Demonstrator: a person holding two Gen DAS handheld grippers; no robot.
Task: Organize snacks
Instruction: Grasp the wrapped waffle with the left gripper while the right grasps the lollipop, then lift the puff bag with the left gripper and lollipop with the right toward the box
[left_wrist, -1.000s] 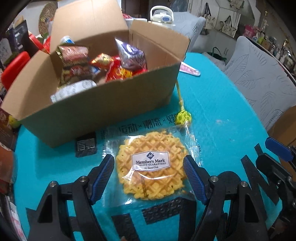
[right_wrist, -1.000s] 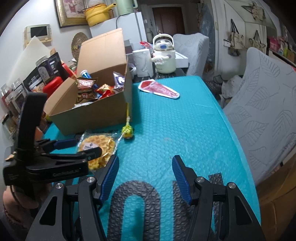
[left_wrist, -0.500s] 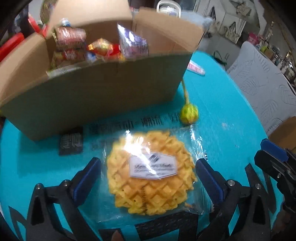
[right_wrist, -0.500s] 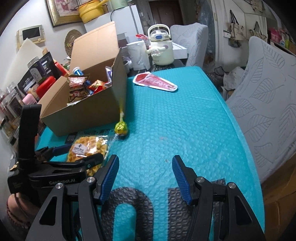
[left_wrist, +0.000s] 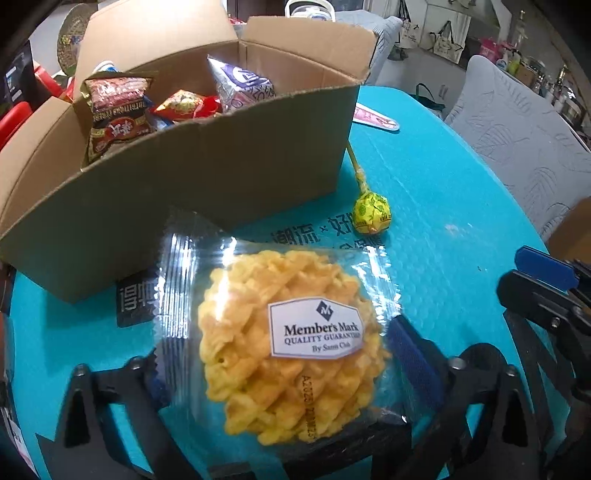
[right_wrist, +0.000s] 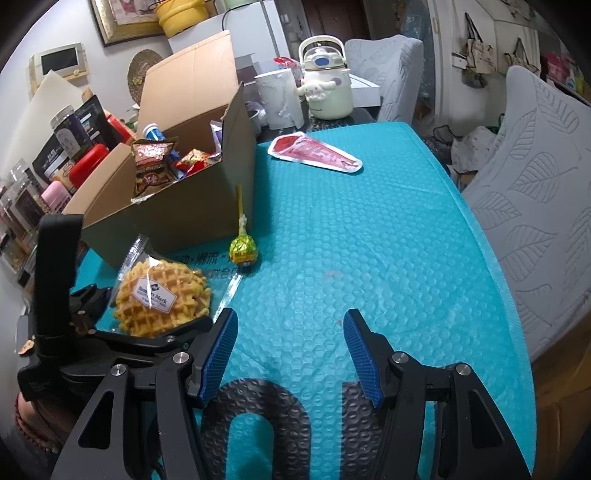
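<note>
Left gripper (left_wrist: 284, 365) grips one waffle (left_wrist: 291, 350), jaws just narrowed; one lollipop (left_wrist: 370, 214) ahead; right gripper (right_wrist: 290, 354) half-open, empty.

Dim indoor light w/ white glare on the waffle wrapper (left_wrist: 192, 273) just ahead of the hand-held gripper. Strong fisheye bend, dark corners; far bkgd soft.

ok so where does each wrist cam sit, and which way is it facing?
Left wrist: on the left gripper, angled down at the waffle pack between its two fingers, whose jaws have just been closing; cardboard box behind.
Right wrist: on the right gripper, angled down across the teal mat; its own fingers show with nothing between them, plus the person's hand at bottom left.
Shared: waffle pack, cardboard box, lollipop; each view also catches the other gripper.
</note>
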